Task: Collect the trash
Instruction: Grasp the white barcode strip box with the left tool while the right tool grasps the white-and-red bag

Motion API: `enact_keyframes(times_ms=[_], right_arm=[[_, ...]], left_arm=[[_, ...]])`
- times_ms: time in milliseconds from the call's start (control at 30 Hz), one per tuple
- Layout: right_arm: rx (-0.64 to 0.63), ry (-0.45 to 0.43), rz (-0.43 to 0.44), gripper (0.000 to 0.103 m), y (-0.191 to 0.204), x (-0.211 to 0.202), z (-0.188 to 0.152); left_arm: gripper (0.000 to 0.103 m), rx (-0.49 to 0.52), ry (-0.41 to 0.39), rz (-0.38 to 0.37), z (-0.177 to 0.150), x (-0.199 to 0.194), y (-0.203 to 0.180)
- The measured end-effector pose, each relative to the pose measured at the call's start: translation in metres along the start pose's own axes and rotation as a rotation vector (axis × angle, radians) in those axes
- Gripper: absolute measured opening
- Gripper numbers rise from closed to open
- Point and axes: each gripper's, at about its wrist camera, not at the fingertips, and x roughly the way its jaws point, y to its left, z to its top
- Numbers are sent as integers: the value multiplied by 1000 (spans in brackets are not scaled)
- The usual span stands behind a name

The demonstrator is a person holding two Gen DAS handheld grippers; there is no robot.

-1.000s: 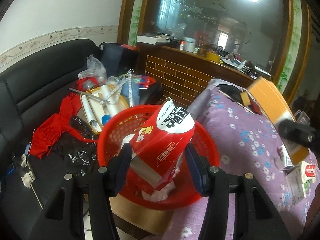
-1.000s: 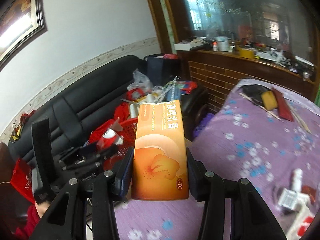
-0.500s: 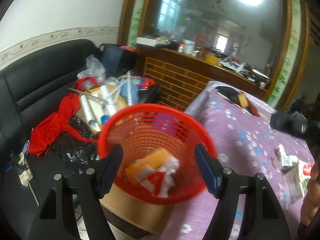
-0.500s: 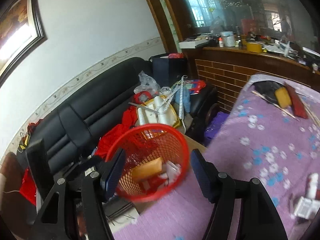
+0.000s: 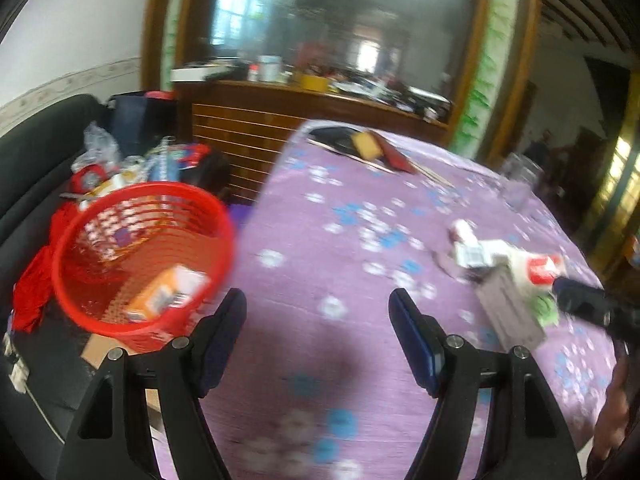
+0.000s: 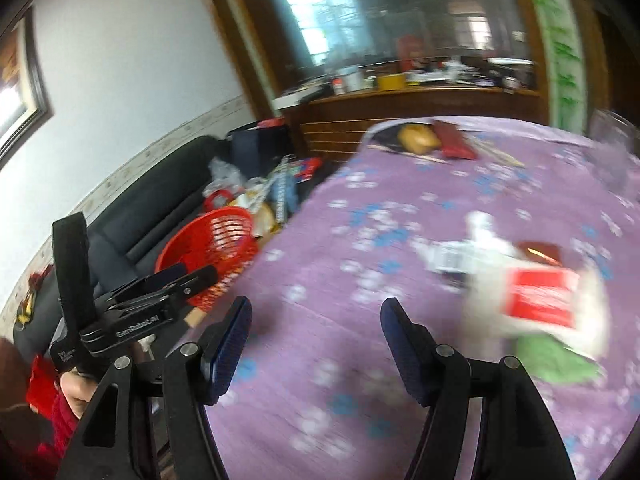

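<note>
My left gripper (image 5: 318,308) stands open and holds nothing over the near edge of the purple flowered tablecloth (image 5: 340,216). To its left is the red mesh basket (image 5: 140,256) with an orange box (image 5: 164,292) lying inside. My right gripper (image 6: 316,320) is open and holds nothing above the cloth. Blurred trash lies to its right: a red-and-white packet (image 6: 540,300), a green scrap (image 6: 552,360), a small white barcoded box (image 6: 452,258) and a white bottle (image 6: 484,228). In the left wrist view, the same pile (image 5: 508,264) includes a flat grey-brown piece (image 5: 512,312).
A black sofa (image 5: 24,148) piled with red cloth, bags and rolls stands behind the basket. A wooden brick-patterned counter (image 5: 248,120) lies beyond. At the table's far end are a yellow sponge (image 5: 366,144), a red book and sticks. A clear glass jar (image 6: 612,140) stands at the right.
Both grippers opened and let go of their boxes, the red one and the orange one, over the basket. Both then swung right over the table, towards the trash pile.
</note>
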Motion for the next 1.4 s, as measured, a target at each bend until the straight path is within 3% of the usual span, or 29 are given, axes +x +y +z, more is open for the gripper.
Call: enact_keyframes(times_ms=[200,400,500,700,867,933,967,1067,1267,1400], right_arm=[[87,-56,-109,72,-84,-37,27],[80,36,-129,72,-124,-6,51],[8,138,-40,72,-122,14,53],[-176,266,29,73,-109,20,29],[-248,298,-8,73,-103,6,-2],[-268,312,-62,72,-102,6,-14],[-285,305,-119,60,-102,6,-20],[-230,278,-156,46,-109,0,-25],[-119,171,-198,45,-110,-37,-32],[6,63,-221,45,-114,-73,-30]], left_arm=[[73,109,60,-79,-11,10,-65],[73,211,100,-142,-25,12,-114],[73,241,104,-138,-31,12,-118],[73,205,127,-128,-32,19,-105],[73,190,136,-133,-30,23,-103],[73,191,136,-138,-30,24,-106],[73,196,137,-142,-31,24,-108],[73,214,137,-149,-32,22,-116],[74,232,149,-173,-28,21,-132],[74,199,191,-229,-18,28,-153]])
